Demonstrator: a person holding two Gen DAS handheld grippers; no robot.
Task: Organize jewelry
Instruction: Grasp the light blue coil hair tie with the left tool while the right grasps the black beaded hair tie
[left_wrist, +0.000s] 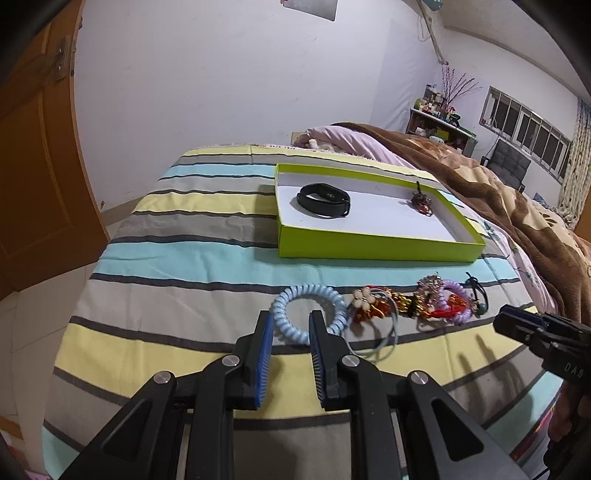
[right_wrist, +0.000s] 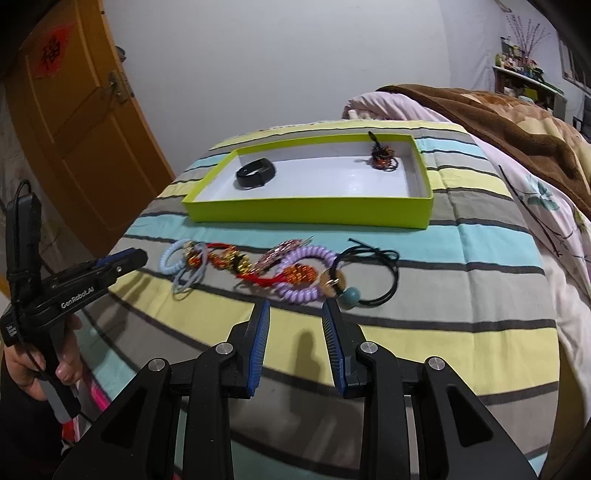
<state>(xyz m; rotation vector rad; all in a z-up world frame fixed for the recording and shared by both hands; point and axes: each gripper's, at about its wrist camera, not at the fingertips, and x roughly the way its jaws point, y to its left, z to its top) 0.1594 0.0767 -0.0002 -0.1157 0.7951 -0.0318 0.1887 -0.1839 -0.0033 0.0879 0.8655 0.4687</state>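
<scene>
A light blue spiral hair tie (left_wrist: 306, 290) lies on the striped bedspread, and my left gripper (left_wrist: 291, 317) is open, its tips straddling the tie's near arc without pressing it. Right of it lies a tangle of flower, red and gold ornaments (left_wrist: 380, 304), then a purple spiral tie (right_wrist: 314, 254) and a black elastic with a teal bead (right_wrist: 351, 293). My right gripper (right_wrist: 295, 306) stands open just short of the purple tie, holding nothing. The green tray (left_wrist: 369, 254) behind holds a black wristband (left_wrist: 325, 201) and a beaded ornament (left_wrist: 421, 203).
A brown blanket (left_wrist: 498, 192) and pink duvet (right_wrist: 535, 206) are piled to the right of the tray. The bed's left edge drops to a tiled floor by an orange door (left_wrist: 33, 166). A hand (right_wrist: 33, 369) holds the left gripper's handle.
</scene>
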